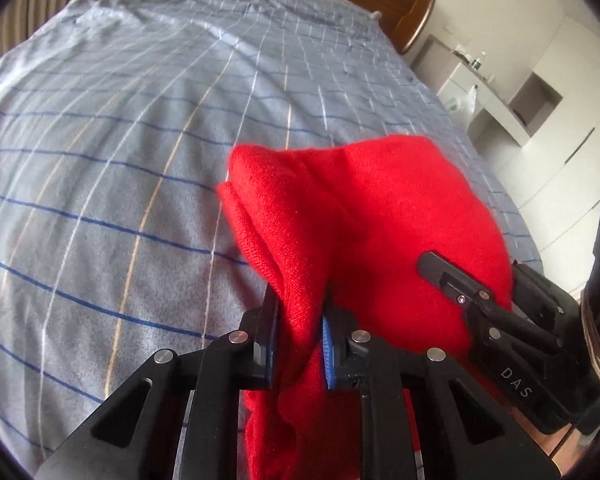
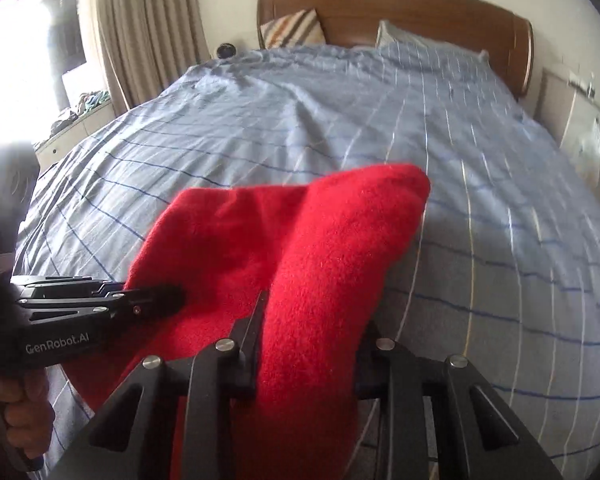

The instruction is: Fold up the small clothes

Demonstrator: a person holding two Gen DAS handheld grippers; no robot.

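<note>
Red knitted garment (image 1: 352,220): lifted above the near end of the blue-grey checked bedspread (image 1: 120,160). Left gripper (image 1: 300,344) clamps its left fold; right gripper (image 2: 308,344) clamps its right fold.

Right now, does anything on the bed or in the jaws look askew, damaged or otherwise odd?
Nothing looks damaged or spilled. The red knit garment is bunched and draped unevenly, not flat, because the left gripper and right gripper each pinch a fold of it above the checked blue bedspread, which is only mildly wrinkled.
</note>
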